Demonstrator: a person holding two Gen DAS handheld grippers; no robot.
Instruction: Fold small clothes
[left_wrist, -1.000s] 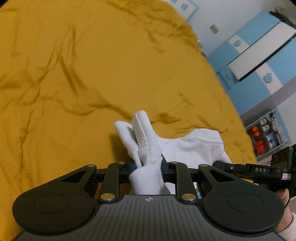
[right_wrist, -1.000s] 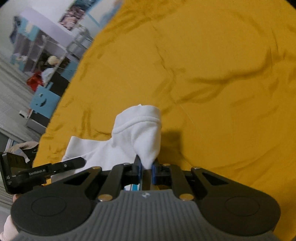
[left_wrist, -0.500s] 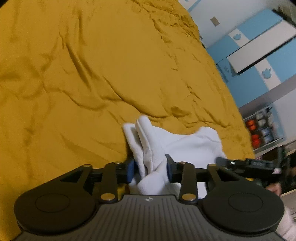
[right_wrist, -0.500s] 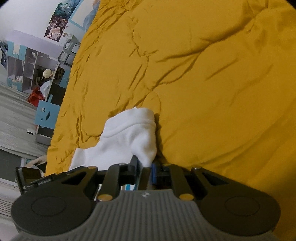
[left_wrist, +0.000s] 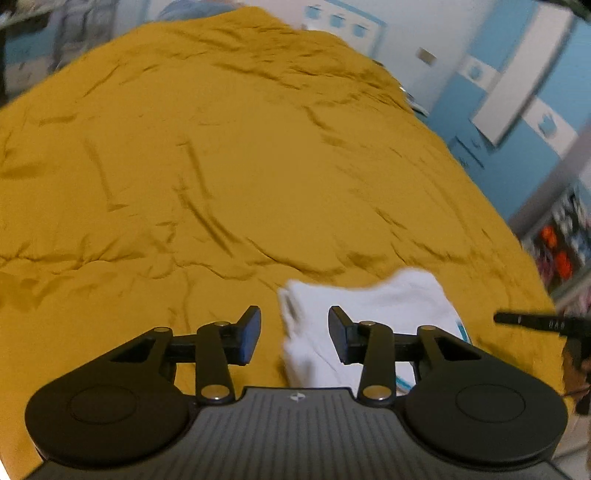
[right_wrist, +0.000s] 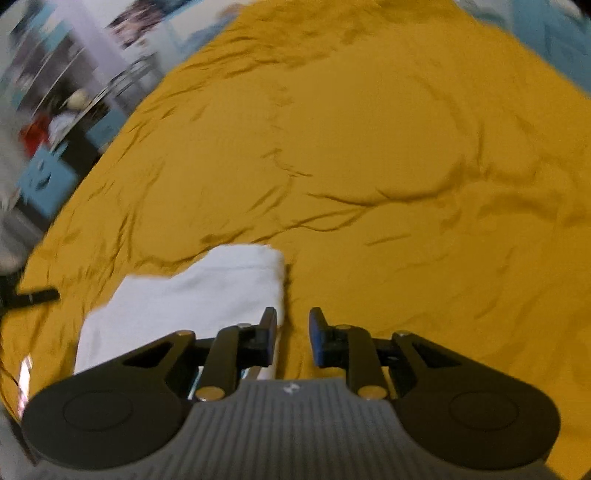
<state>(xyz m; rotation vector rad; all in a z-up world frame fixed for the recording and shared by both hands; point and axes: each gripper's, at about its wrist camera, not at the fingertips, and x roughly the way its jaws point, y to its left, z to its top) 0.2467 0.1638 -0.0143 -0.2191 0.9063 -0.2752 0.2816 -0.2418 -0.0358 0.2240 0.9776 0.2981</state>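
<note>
A small white garment (left_wrist: 369, 306) lies folded on the mustard-yellow bedspread (left_wrist: 221, 166). My left gripper (left_wrist: 294, 334) is open above its left edge, with cloth showing between the spread fingers but not pinched. In the right wrist view the same white garment (right_wrist: 192, 295) lies flat at the lower left. My right gripper (right_wrist: 292, 334) is open just off its right edge, over bare bedspread (right_wrist: 369, 166). The tip of the other gripper (left_wrist: 535, 323) shows at the right of the left wrist view.
The bed edge runs along the right in the left wrist view, with blue and white cabinets (left_wrist: 517, 92) and a shelf of toys (left_wrist: 565, 240) beyond. In the right wrist view, shelves and a blue box (right_wrist: 40, 177) stand past the bed's left edge.
Both grippers have opened and let go of the white garment, which now lies flat on the bed. Both have drawn back and tilted up, showing more of the bed.
</note>
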